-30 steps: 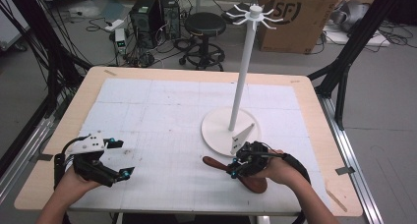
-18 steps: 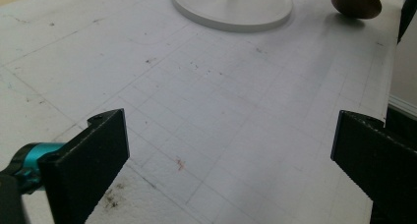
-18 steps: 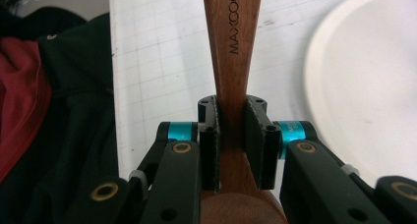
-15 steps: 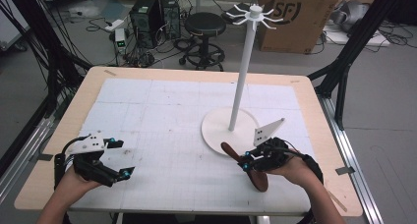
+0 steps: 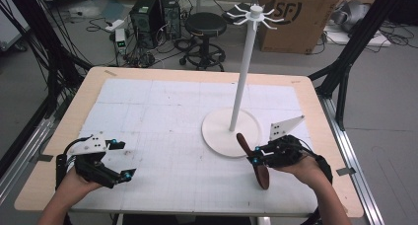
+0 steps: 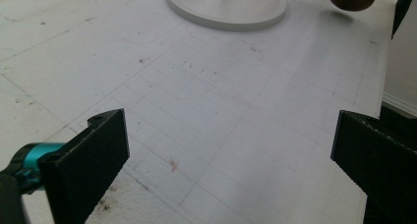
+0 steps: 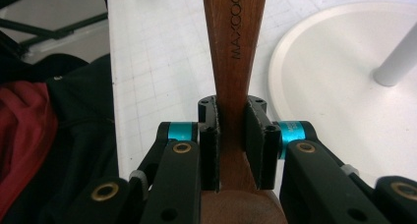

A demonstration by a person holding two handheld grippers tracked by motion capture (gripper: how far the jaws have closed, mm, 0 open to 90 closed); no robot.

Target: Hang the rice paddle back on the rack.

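Currently wooden spoon (image 5: 255, 162) is pinched by right gripper (image 5: 255, 160), lifted beside rack base (image 5: 217, 131); hanging on hooks (image 5: 255, 15) is left. Left gripper (image 5: 123, 161) is spread, idle.

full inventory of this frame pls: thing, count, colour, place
wooden spoon: 1, dark brown, off the mat at front right, clamped at the handle; "MAXCOOK" lettering on the handle in the right gripper view
stand: 1, white, pole with hook arms on top, round base on the mat right of centre
gridded mat: 1, white, covers most of the table
table: 1, light wood, rim shows around the mat
stool: 1, black, on the floor behind the table
cardboard box: 1, brown, floor, back right
computer towers: 2, black, floor, back left
left tongs: 1, black with teal, front left, open, holding nothing
right tongs: 1, black with teal, front right, shut on the spoon handle
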